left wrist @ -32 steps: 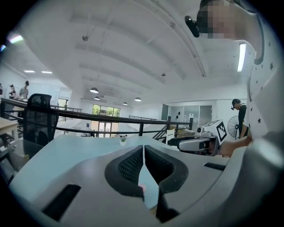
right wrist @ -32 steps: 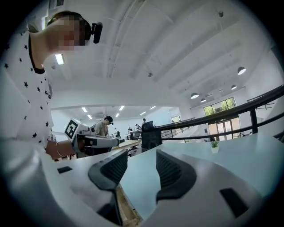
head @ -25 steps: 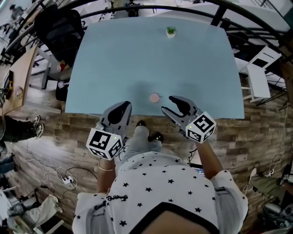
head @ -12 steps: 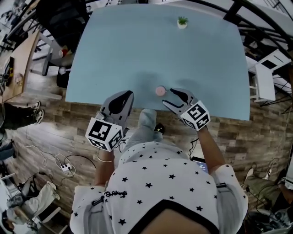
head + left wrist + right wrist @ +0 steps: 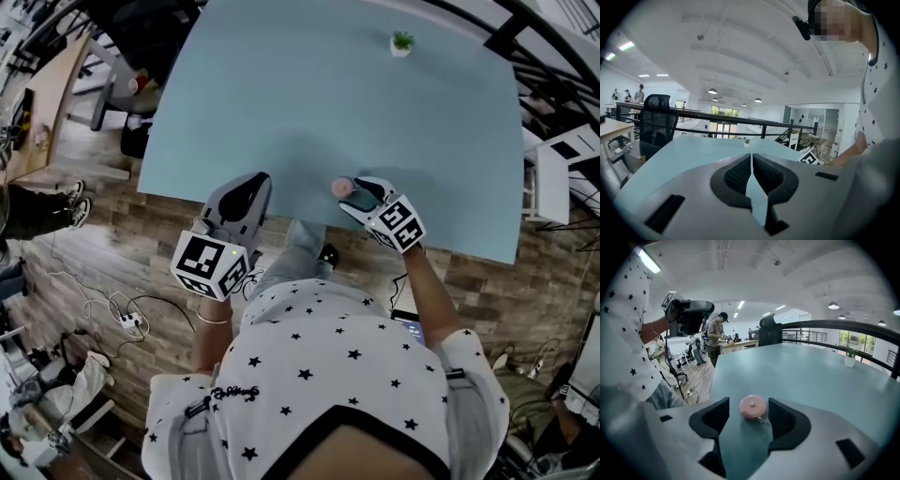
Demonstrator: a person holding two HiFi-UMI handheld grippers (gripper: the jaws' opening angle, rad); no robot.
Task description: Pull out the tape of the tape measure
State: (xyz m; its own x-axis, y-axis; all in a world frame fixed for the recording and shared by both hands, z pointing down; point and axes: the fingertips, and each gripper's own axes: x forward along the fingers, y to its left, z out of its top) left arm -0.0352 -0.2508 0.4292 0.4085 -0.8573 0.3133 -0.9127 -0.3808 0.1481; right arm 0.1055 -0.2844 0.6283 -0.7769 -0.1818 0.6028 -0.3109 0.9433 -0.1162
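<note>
Right tool (image 5: 748, 412) jaws opening around flat pink tape measure (image 5: 753, 406), tab (image 5: 761, 420) facing tool, left tool (image 5: 751, 163) closed.

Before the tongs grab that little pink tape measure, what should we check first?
1. Right tongs wide enough: ok, the jaws are apart and opening.
2. Tape measure between the right tongs: ok, it sits between the pads, not squeezed yet.
3. Pull tab easy to find: ok, a small metal tab shows at the tape measure's near edge.
4. Left tongs ready to pull the tab: not ok, shut and empty, off to the side.
5. Plant pot out of the way: ok, at the far side of the table.
</note>
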